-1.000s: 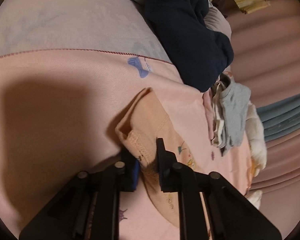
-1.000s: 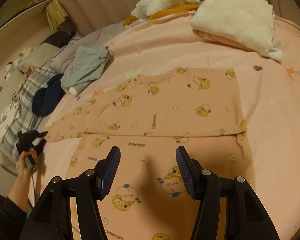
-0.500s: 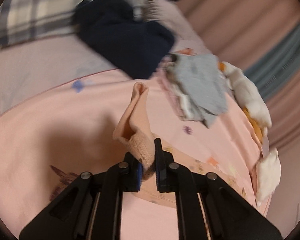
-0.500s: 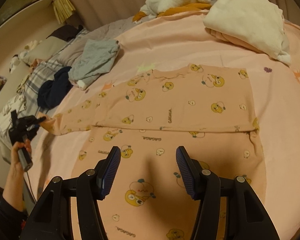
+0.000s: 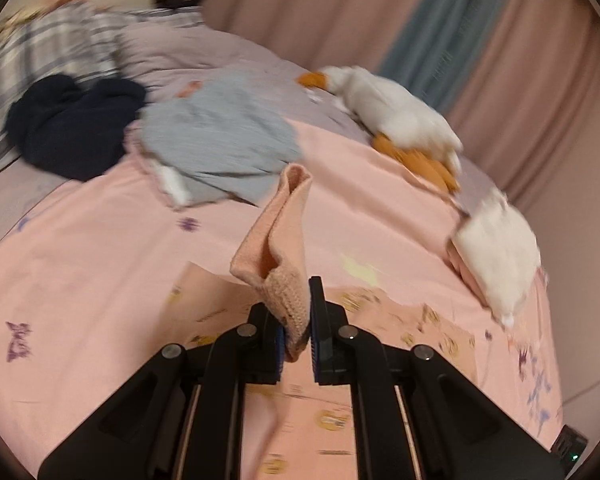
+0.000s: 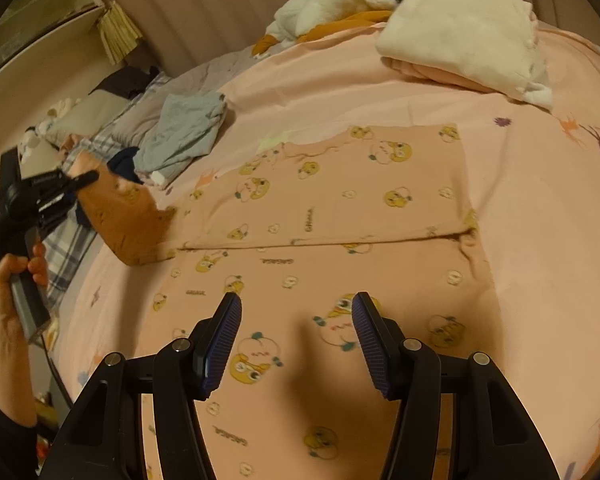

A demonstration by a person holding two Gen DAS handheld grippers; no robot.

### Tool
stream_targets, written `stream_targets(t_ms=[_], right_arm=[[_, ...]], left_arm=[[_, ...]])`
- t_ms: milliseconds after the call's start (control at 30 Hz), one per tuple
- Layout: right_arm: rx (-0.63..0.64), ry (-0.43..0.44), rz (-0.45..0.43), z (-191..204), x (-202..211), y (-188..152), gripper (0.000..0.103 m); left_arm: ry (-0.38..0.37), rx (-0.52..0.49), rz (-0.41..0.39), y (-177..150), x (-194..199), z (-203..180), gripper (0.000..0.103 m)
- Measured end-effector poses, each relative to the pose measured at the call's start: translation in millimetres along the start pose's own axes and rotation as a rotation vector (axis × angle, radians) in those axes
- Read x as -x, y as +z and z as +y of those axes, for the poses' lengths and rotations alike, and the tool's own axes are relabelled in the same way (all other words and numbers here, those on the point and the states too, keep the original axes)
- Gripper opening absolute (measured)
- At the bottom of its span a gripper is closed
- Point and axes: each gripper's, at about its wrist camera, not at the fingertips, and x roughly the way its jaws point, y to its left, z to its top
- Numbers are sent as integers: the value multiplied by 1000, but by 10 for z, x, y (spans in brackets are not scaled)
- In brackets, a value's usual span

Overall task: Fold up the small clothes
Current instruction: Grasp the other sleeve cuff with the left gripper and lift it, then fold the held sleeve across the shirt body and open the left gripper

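Now folding sleeve point(image 5: 288, 216) across shirt point(image 6: 340, 200): left gripper point(image 5: 294, 330) clamped on cuff, right gripper point(image 6: 296, 340) open, empty; next, lay flat.

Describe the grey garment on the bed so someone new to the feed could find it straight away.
Start from the pink bedsheet and follow the printed peach garment spread on it toward the plaid bedding at the left. The grey garment lies there, loosely folded, apart from the printed one. It is the only pale blue-grey piece; the bundle beside it is dark navy, and the far piles are white.
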Motion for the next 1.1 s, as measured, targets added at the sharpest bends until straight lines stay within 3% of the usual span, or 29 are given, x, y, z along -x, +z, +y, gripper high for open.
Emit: stream_targets(t_ms=[200, 333, 367, 400, 467, 600, 700, 800, 967, 1100], right_arm=[[-83, -3, -11, -304, 81, -87, 57], [-113, -10, -5, -446, 118, -111, 57], [-118, -10, -6, -466, 131, -115, 57], [-125, -9, -9, -491, 145, -115, 57], [-145, -8, -16, -540, 167, -106, 61], [-195, 22, -30, -600, 177, -76, 63], [-211, 62, -32, -587, 137, -13, 63], [-196, 100, -15, -485, 8, 81, 63], [-168, 168, 40, -237, -360, 243, 63], [-134, 140, 75, -27, -723, 390, 63]], left_arm=[[16, -185, 73, -439, -429, -908, 11], [1, -216, 185, -760, -760, -1125, 18], [-6, -213, 211, -818, -824, -1146, 30], [-16, -211, 251, -892, -911, -1167, 52], [-22, -216, 283, -982, -968, -1253, 77], [-93, -269, 286, -1048, -898, -1378, 78], [-128, -259, 239, -948, -673, -1200, 79], [-102, -231, 187, -893, -450, -944, 79], [3, -192, 122, -834, -151, -312, 79], [27, -135, 115, -865, -28, 51, 79]])
